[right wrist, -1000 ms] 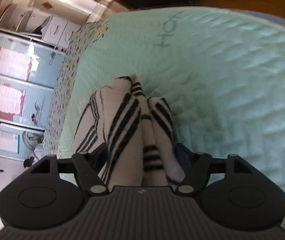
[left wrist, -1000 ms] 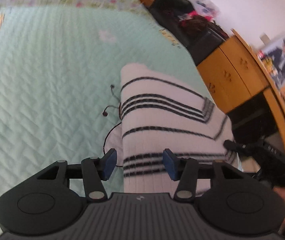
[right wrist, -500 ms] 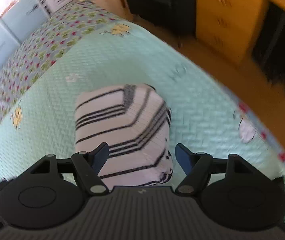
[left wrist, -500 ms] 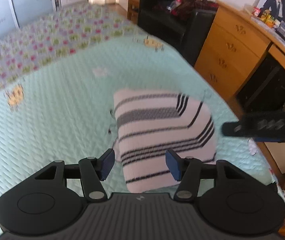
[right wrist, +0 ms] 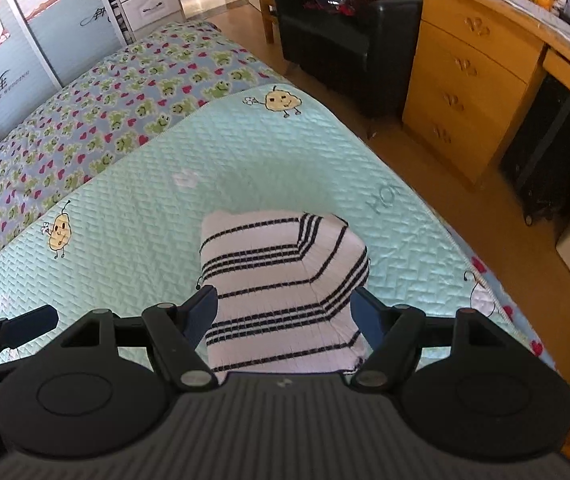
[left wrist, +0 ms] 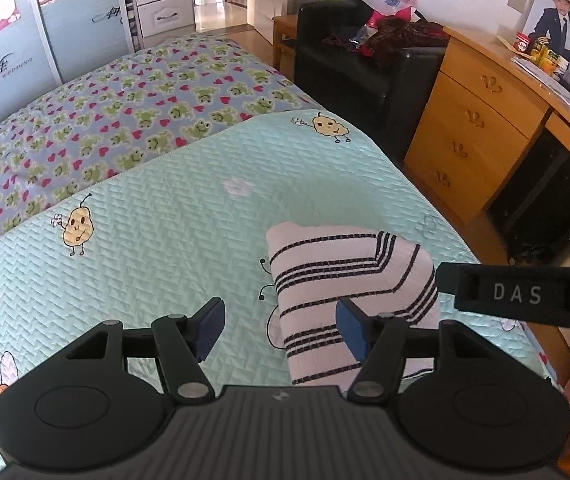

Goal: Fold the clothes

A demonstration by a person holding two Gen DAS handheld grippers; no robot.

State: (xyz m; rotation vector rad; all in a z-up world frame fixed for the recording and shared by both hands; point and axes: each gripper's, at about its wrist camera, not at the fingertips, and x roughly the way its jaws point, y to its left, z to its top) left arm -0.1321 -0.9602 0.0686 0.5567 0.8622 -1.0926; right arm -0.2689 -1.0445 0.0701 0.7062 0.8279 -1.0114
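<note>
Striped white-and-black garment (right wrist: 281,280) lies folded into a compact bundle on your mint quilted bedspread (left wrist: 157,240), near the bed's right edge, with the wooden dresser (right wrist: 465,92) beyond the floor. Your left gripper (left wrist: 281,330) hangs above it, jaws opening with nothing pinched between them. Your right gripper (right wrist: 285,314) is also above it, jaws spread wide, pads clear of the cloth.

Knitted striped sweater (right wrist: 281,280) on quilted matt bedspread (right wrist: 157,208); glossy wooden dresser (right wrist: 465,92)
</note>
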